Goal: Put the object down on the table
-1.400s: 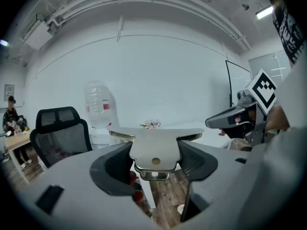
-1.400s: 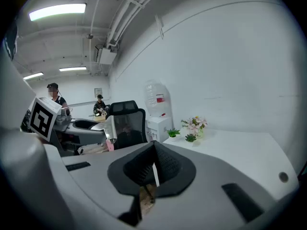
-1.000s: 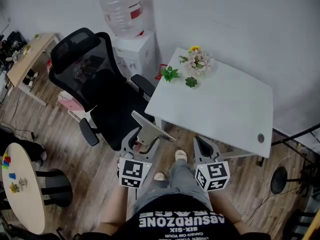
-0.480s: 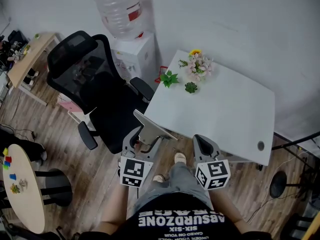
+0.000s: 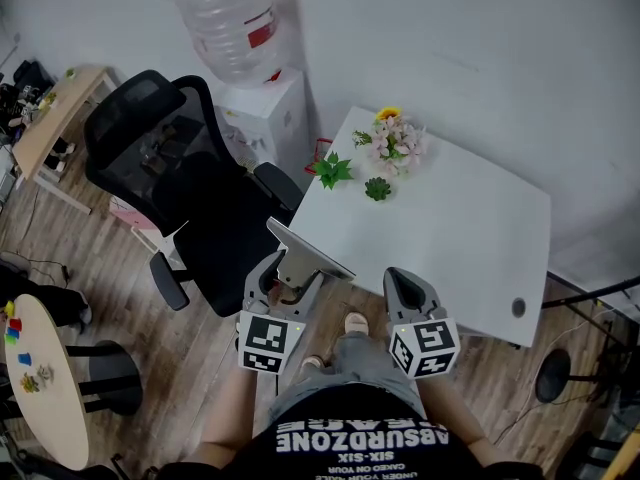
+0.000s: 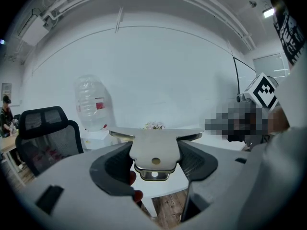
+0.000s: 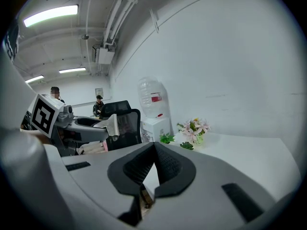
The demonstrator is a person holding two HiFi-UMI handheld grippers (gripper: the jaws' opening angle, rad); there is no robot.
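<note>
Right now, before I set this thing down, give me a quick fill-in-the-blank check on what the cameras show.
1. The left gripper is ____ on the metal plate.
2. The right gripper, jaws together, holds ____.
3. The flowers stand on the ____ table.
4. The office chair beside that table is ____ in colour.

Missing words, in order: shut; nothing; white; black.
</note>
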